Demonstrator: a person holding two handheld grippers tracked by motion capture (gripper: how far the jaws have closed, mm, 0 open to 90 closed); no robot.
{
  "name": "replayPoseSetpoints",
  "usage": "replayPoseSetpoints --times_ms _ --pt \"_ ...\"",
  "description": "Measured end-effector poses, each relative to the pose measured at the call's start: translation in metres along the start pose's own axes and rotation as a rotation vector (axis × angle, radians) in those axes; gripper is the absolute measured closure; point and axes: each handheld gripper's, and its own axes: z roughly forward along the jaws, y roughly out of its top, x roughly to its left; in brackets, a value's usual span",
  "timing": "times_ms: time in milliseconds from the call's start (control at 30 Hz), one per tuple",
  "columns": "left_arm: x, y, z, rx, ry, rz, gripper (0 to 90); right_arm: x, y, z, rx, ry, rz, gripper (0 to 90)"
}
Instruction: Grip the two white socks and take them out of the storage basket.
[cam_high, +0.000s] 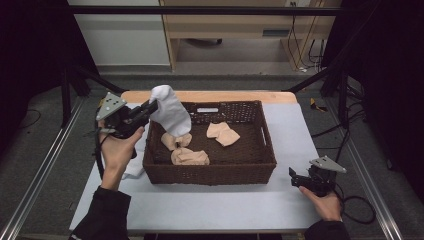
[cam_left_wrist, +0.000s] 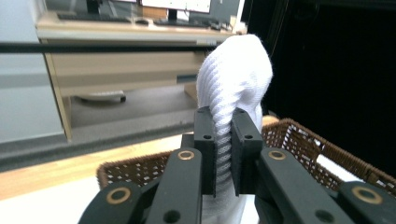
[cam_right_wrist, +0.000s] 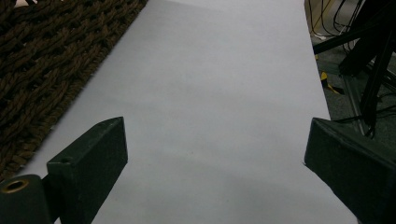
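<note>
Two claws: one in each hand
Left claw (cam_left_wrist: 223, 154): pinching white sock (cam_left_wrist: 236, 79), above basket (cam_high: 210, 167) at 10 o'clock
Right claw (cam_right_wrist: 215, 172): spread, on surface (cam_right_wrist: 219, 93) at 4 o'clock

Lab or office, desk (cam_left_wrist: 116, 60), monitors (cam_left_wrist: 175, 4), cables (cam_high: 300, 45)

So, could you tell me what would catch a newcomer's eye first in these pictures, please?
The white sock stands out first, pinched in the left tool and dangling over the left end of the brown wicker basket at the table's middle. Next come the beige socks lying inside the basket. The right tool rests open on the white tabletop beside the basket's right near corner.
</note>
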Motion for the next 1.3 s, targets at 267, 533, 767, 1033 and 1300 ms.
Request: replayPoseSetpoints --times_ms 267,533,767,1033,1300 --pt "0.029 0.01 -0.051 -0.08 0.065 -0.031 82.3 0.0 0.0 0.0 0.002 -0.002 0.0 6.3" --pt "0.062 -0.017 -0.093 -0.073 0.162 -0.067 82.3 0.0 0.0 0.0 0.001 -0.003 -0.001 6.3" --pt "0.088 -0.065 -0.097 0.074 0.226 -0.107 82.3 0.0 -0.001 0.0 0.005 -0.004 0.001 6.3" --pt "0.093 -0.128 -0.064 0.343 0.195 -0.101 80.6 0.0 0.0 -0.001 0.002 -0.003 0.006 6.3" --pt "0.088 -0.159 -0.052 0.417 0.187 -0.073 34.4 0.0 -0.001 -0.002 -0.003 0.003 0.005 6.4"
